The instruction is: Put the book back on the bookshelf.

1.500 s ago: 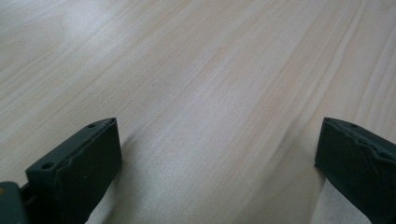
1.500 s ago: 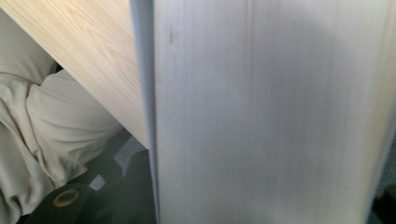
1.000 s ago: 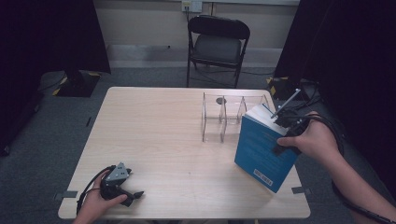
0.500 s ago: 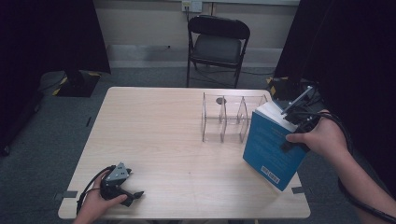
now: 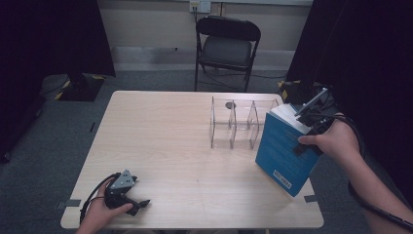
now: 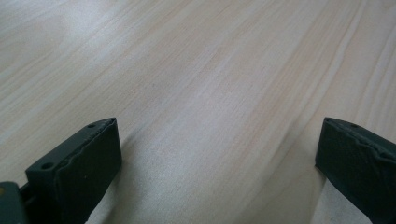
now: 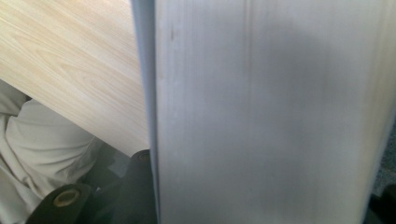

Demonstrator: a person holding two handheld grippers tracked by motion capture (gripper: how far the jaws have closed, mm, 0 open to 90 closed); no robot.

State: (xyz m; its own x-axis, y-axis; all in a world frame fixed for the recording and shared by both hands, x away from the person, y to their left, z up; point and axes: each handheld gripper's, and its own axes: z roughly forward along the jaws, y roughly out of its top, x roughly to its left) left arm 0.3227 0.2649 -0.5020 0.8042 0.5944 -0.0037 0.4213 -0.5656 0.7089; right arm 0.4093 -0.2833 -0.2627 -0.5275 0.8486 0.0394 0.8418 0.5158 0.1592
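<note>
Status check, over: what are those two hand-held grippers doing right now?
Right hand-held gripper shut on blue book, tilted at table edge. Left hand-held gripper open, resting on table. Clear divider rack beside book.

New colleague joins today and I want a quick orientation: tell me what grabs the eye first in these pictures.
The big blue book stands tilted at the table's right edge, clamped near its top by the right gripper. Just left of it sits a clear divider rack on the pale wooden table. At the near left corner, the left gripper rests open on the wood.
</note>
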